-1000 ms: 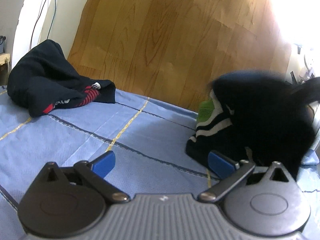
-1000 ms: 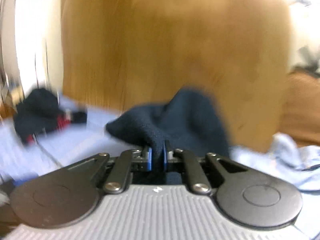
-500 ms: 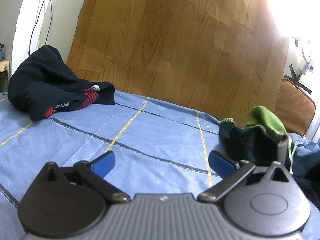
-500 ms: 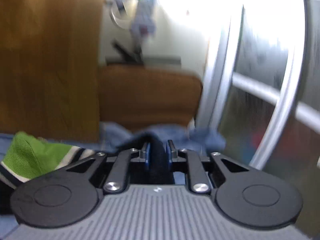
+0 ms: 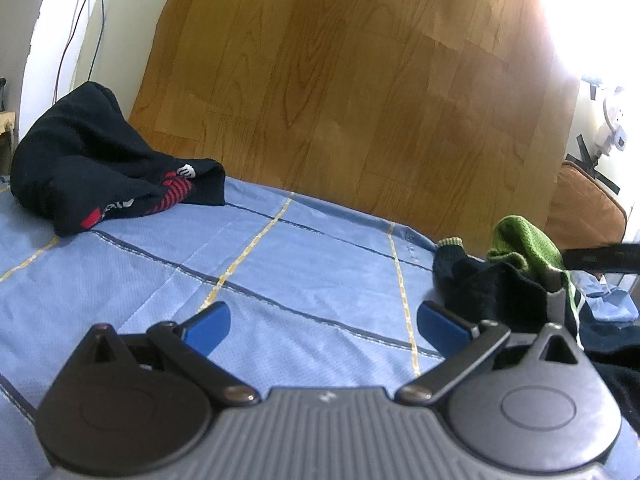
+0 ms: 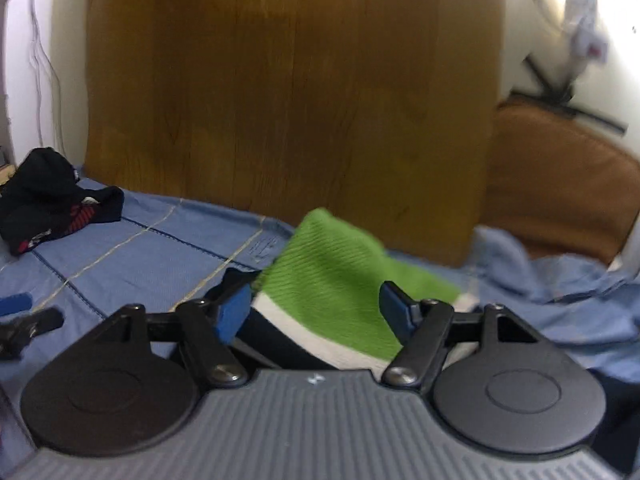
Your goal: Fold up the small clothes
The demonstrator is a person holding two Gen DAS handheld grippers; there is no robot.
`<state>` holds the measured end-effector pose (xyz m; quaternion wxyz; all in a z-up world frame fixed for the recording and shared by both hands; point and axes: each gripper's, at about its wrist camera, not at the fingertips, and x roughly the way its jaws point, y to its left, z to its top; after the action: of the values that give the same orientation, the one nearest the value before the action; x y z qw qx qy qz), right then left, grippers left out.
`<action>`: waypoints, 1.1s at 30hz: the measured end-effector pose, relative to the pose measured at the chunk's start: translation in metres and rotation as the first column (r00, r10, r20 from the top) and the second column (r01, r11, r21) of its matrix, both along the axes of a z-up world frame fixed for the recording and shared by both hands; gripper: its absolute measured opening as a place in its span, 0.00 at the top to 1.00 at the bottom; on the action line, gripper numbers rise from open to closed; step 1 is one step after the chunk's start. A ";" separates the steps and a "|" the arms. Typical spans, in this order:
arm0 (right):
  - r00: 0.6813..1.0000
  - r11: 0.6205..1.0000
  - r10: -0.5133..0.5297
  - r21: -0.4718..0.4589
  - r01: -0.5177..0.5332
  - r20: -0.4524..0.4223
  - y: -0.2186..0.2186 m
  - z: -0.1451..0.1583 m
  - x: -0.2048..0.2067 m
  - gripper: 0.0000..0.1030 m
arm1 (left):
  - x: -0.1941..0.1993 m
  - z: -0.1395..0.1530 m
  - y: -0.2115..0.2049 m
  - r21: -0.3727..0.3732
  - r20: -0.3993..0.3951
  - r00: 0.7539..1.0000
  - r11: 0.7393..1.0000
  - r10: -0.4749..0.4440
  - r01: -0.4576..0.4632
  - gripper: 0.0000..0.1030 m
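At the far left of the blue cloth (image 5: 280,280), which has dark and yellow lines crossing it, a black pile (image 5: 100,160) of garments lies bunched, with red stripes and a small white mark showing at its near edge. The right wrist view shows the same pile (image 6: 52,208) at its left edge. Behind the cloth stands a wood panel (image 5: 360,80).

The left hand-held gripper (image 5: 324,320) hovers over the bare middle of the cloth, jaws spread wide, with nothing between its blue pads (image 5: 208,324).

Further right lies the sock (image 5: 524,248), a green knit part on a dark body with white stripes, crumpled at the right end of the cloth beside other dark clothing (image 5: 480,292). Up close in the right wrist view, the sock (image 6: 332,280) shows ribbed green fabric, then a white band, then dark fabric nearer the camera. Its long axis runs roughly from the camera outward, green end pointing away and slightly up; the view is blurred, so the exact lie is unclear.

The right hand-held gripper (image 6: 316,312) is opening, with the sock between its jaws; the pads (image 6: 234,312) stand at either side of the fabric without visibly pressing it.

To the right, rumpled blue fabric (image 6: 560,300) lies before a brown cushion (image 6: 560,184).
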<state>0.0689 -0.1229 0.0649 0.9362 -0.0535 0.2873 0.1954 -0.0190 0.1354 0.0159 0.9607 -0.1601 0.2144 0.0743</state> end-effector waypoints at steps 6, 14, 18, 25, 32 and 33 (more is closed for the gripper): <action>0.992 0.982 -0.017 0.187 0.040 -0.125 -0.016 0.001 0.022 0.94 | -0.001 0.000 0.001 -0.002 0.010 1.000 1.000 -0.017 0.017 0.00; 0.995 0.935 0.080 0.342 -0.094 0.055 -0.055 0.088 -0.064 0.95 | -0.029 0.015 -0.066 0.277 0.175 0.959 0.946 -0.222 0.169 0.00; 0.990 0.923 0.126 0.358 -0.138 0.056 -0.061 0.093 -0.083 0.95 | -0.044 0.034 -0.114 0.401 0.206 0.897 0.870 -0.391 0.288 0.00; 0.976 0.905 0.216 0.379 -0.195 -0.014 -0.061 0.081 -0.122 0.95 | -0.051 0.051 -0.153 0.344 0.202 0.795 0.802 -0.572 0.489 0.00; 0.999 0.933 0.036 0.358 -0.035 0.004 -0.118 0.058 -0.160 0.95 | -0.061 0.037 -0.142 0.314 0.160 0.754 0.757 -0.637 0.573 0.00; 1.000 0.931 -0.028 0.364 0.027 -0.002 -0.135 0.054 -0.165 0.95 | -0.060 0.035 -0.136 0.330 0.150 0.766 0.762 -0.626 0.558 0.00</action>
<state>-0.0964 -0.2579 0.1187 0.9330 0.1245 0.2453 0.2319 -0.0792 -0.0004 0.0513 0.9656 0.0386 0.1187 -0.2280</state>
